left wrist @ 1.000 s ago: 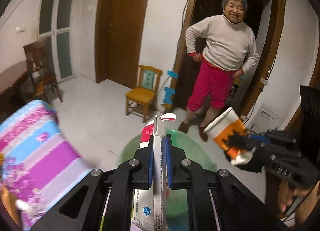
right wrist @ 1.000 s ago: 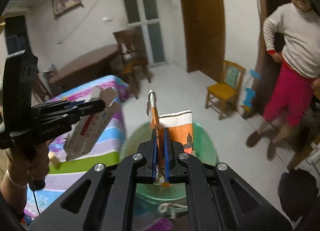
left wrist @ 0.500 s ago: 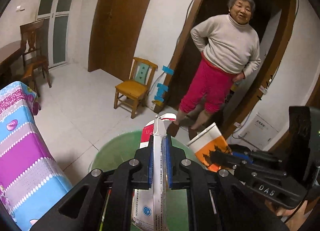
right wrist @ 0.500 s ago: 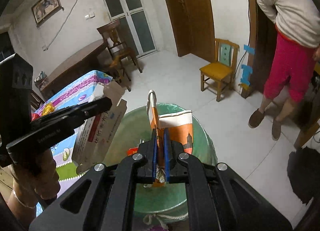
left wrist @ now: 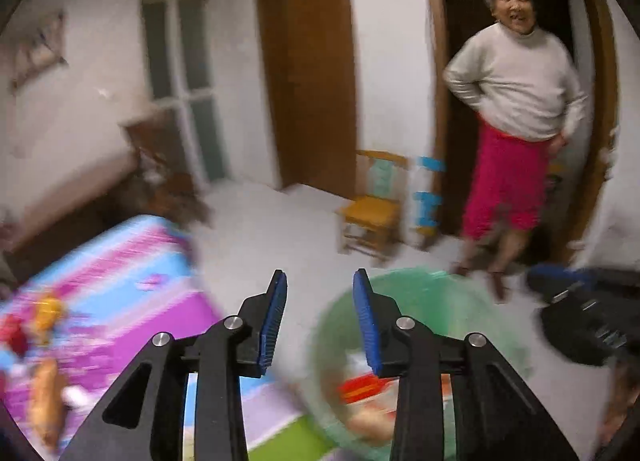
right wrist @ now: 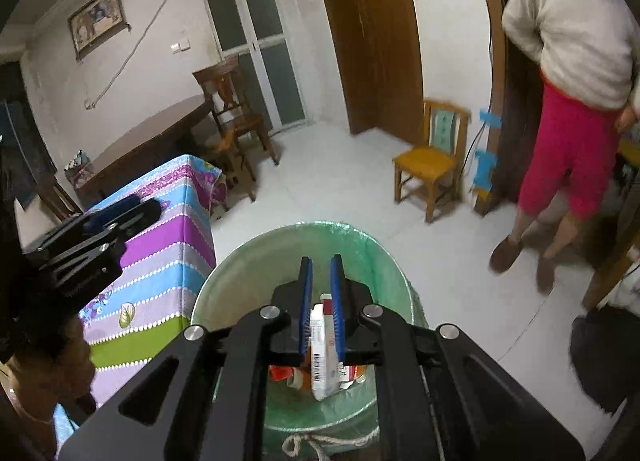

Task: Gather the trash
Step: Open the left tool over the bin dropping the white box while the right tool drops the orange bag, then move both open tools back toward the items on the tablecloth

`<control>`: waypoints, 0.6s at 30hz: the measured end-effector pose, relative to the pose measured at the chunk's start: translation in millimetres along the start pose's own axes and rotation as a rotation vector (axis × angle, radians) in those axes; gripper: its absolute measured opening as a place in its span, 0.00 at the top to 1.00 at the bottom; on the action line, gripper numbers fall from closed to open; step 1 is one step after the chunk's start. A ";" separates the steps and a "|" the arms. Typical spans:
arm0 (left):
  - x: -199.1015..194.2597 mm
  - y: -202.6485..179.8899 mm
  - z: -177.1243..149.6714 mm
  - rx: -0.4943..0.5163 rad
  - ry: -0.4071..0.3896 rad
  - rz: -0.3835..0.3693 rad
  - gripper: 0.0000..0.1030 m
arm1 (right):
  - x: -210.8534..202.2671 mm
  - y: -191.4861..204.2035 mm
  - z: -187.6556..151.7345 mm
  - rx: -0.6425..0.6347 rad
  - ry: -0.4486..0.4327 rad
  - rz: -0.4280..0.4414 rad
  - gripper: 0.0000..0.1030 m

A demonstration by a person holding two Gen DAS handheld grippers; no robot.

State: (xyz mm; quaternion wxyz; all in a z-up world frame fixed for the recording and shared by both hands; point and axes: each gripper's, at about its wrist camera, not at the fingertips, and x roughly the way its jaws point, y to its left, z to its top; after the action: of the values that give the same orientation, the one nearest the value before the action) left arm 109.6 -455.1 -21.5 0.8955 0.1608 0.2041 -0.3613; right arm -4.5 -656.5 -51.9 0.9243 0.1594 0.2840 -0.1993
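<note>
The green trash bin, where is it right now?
In the right wrist view the green-lined trash bin stands on the floor directly beneath the right gripper, right of the striped cloth.

Cartons (right wrist: 325, 357) lie in the bin (right wrist: 256, 261), right of the table (right wrist: 168, 229).

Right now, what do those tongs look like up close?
Both are black plastic tongs with two flat blue ribbed pads and round silver bolts on angular arms with cut-out holes: the left tongs and the right tongs. No sleeves or cables show.
</note>
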 end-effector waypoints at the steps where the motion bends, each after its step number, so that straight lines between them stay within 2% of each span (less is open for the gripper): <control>1: -9.3 4.0 -5.3 0.014 -0.016 0.043 0.61 | -4.3 5.3 -2.4 -0.009 -0.014 0.004 0.92; 3: -32.6 18.4 -21.7 0.030 -0.047 0.160 0.56 | -16.3 23.5 -10.9 -0.031 -0.044 0.021 0.92; 8: -84.7 54.6 -49.5 0.004 -0.105 0.326 0.46 | -36.2 68.5 -22.2 -0.068 -0.093 0.090 0.92; 13: -129.5 87.5 -69.9 -0.002 -0.134 0.424 0.40 | -57.2 126.1 -26.7 -0.139 -0.116 0.177 0.91; 18: -177.3 125.9 -86.8 -0.055 -0.153 0.476 0.38 | -94.5 187.0 -22.7 -0.219 -0.156 0.259 0.90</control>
State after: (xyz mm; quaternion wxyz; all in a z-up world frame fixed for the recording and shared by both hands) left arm 61.5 -227.7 6.5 0.9722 0.1522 0.1018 -0.1459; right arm -0.9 -458.4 19.7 0.9732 0.0772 0.2085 -0.0584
